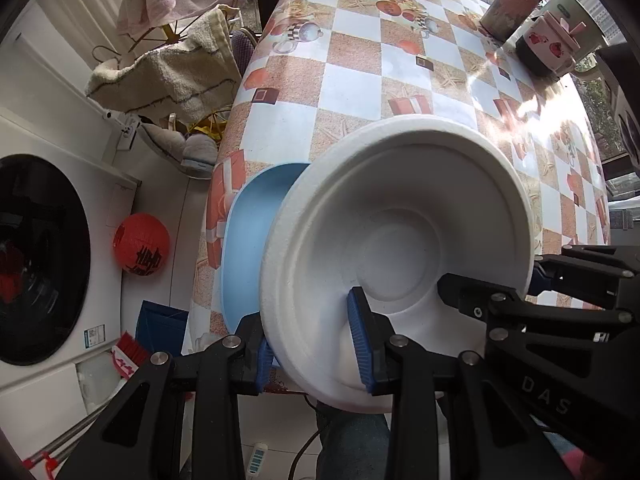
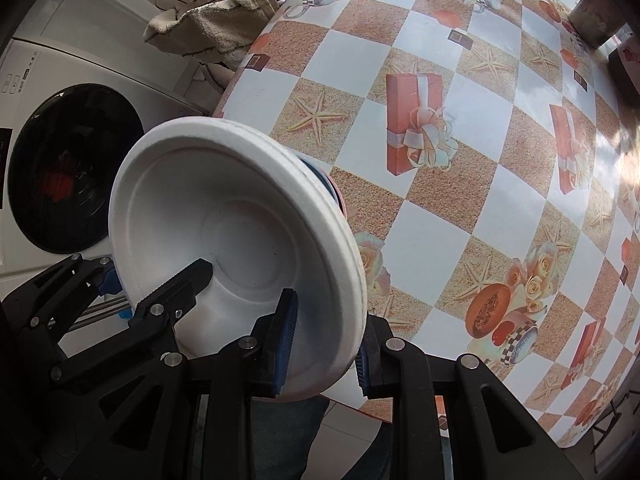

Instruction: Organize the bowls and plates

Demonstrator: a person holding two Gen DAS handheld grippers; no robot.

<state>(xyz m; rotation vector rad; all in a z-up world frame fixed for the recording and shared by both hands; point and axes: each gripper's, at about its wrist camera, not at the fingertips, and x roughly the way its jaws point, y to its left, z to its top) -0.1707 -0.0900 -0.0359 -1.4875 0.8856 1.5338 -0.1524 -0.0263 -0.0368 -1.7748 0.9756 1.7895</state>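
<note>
A white foam bowl (image 1: pixel 400 216) (image 2: pixel 224 208) hangs tilted over the near left part of the checked table (image 1: pixel 360 80) (image 2: pixel 480 160). My left gripper (image 1: pixel 312 344) (image 2: pixel 154 280) is shut on one side of its rim, one blue pad inside and one outside. On the opposite rim, my right gripper (image 2: pixel 324 352) (image 1: pixel 496 280) is shut the same way. Under the bowl a light blue plate (image 1: pixel 252 240) lies on the table by its left edge. In the right wrist view only a blue rim (image 2: pixel 320 174) and a pink rim (image 2: pixel 340 200) peek out behind the bowl.
A pink flask (image 1: pixel 516 0) and a lidded mug (image 1: pixel 548 46) stand at the table's far right. Left of the table are a washing machine (image 1: pixel 36 260) (image 2: pixel 72 168), a red lantern (image 1: pixel 140 244), draped towels (image 1: pixel 168 76) and a blue box (image 1: pixel 160 324) on the floor.
</note>
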